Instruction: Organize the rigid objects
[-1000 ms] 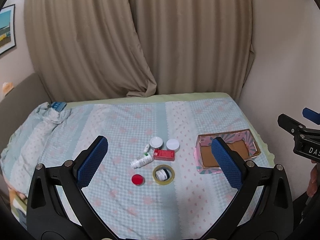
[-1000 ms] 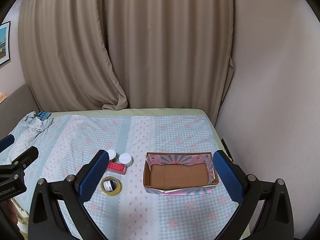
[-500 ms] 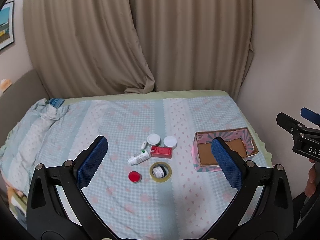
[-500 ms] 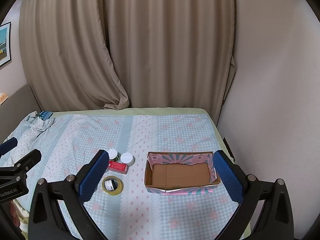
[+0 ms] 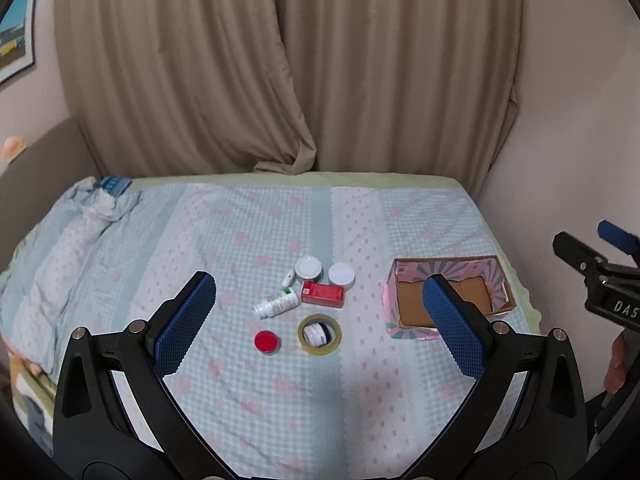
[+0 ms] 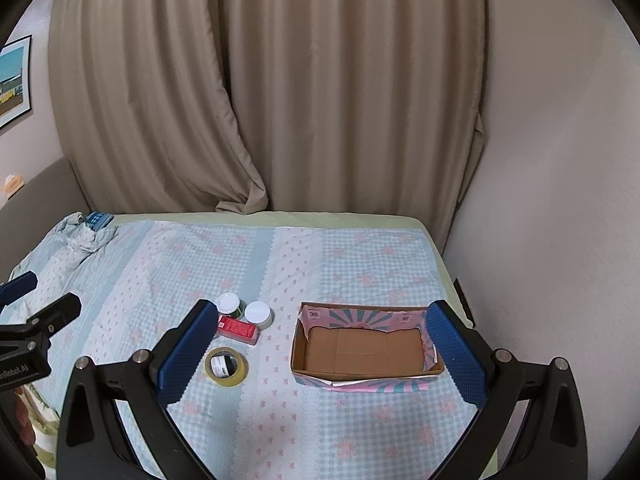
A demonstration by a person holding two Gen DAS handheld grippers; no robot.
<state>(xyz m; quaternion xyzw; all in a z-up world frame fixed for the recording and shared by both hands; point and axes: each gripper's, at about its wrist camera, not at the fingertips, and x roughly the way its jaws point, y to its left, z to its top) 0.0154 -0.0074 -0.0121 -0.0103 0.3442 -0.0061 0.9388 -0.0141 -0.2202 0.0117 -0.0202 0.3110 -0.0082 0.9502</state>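
A bed (image 5: 248, 392) under a pale blue checked cover carries a red box (image 5: 322, 294), two white-lidded jars (image 5: 308, 268), a fallen white bottle (image 5: 277, 305), a red-capped jar (image 5: 267, 341), a tape roll (image 5: 319, 334) ringing a small jar, and, off right, an open cardboard box (image 6: 366, 380).

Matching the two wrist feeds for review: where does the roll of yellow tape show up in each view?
Left wrist view: the roll of yellow tape lies just below centre, between the open jaws, right of the red cap.
Right wrist view: lower left of centre, beside the left finger.
Shared landmark: the red box sits just behind the tape in both, with the cardboard box to the right.
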